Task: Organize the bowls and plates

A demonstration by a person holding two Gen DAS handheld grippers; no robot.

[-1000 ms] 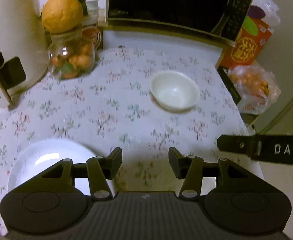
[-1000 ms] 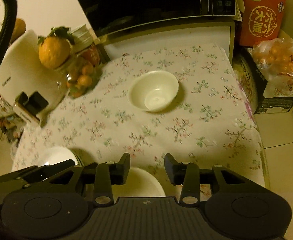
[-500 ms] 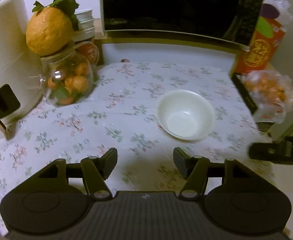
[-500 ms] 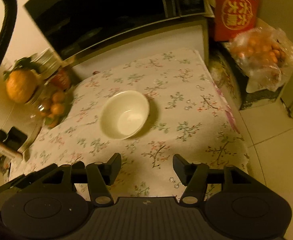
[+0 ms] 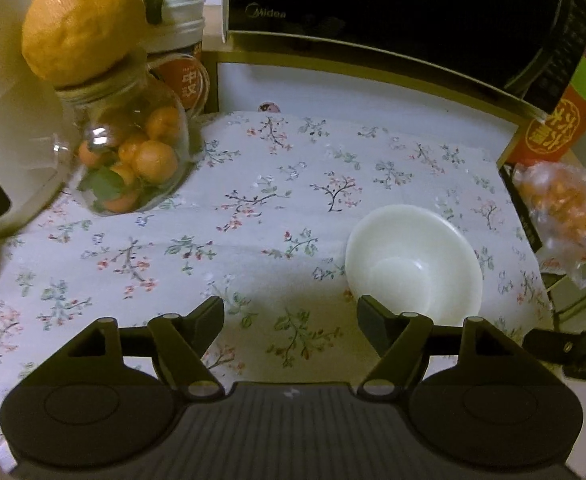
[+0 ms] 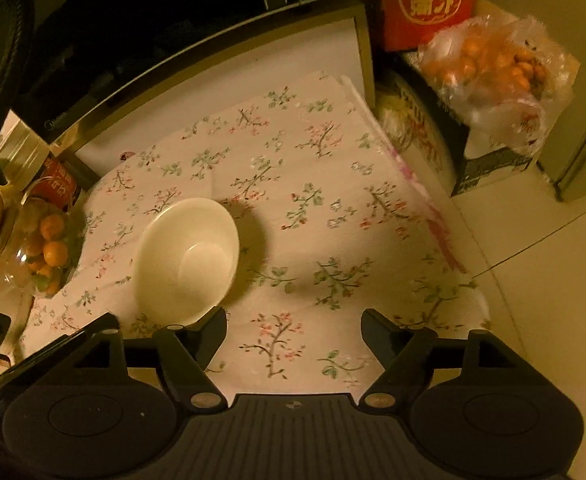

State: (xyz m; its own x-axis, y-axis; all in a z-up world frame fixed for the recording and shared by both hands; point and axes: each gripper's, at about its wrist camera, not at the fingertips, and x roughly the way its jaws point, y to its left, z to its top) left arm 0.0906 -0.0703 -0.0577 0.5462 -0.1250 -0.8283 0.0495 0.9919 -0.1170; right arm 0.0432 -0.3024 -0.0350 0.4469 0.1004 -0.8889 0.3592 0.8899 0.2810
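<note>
A white bowl [image 5: 413, 264] stands upright and empty on the flowered tablecloth [image 5: 253, 200]. My left gripper [image 5: 291, 312] hovers above the cloth with its jaws opening and nothing between them; its right finger sits just at the bowl's near rim. In the right wrist view the same bowl [image 6: 187, 258] lies left of centre. My right gripper [image 6: 295, 322] is also opening, empty, its left finger close to the bowl's near edge. Part of the other gripper [image 5: 573, 350] shows at the right edge of the left wrist view.
A glass jar of small oranges [image 5: 129, 156] topped by a large citrus fruit [image 5: 81, 24] stands at the back left beside a white appliance [image 5: 9, 120]. A black microwave [image 5: 393, 8] lines the back. A red box [image 6: 429, 0] and a bag of oranges [image 6: 493, 64] sit off the table's right edge.
Both grippers moved forward over the table toward the bowl and opened wider. The white plates seen near the front edge earlier have dropped out of view. The right gripper rolled.
</note>
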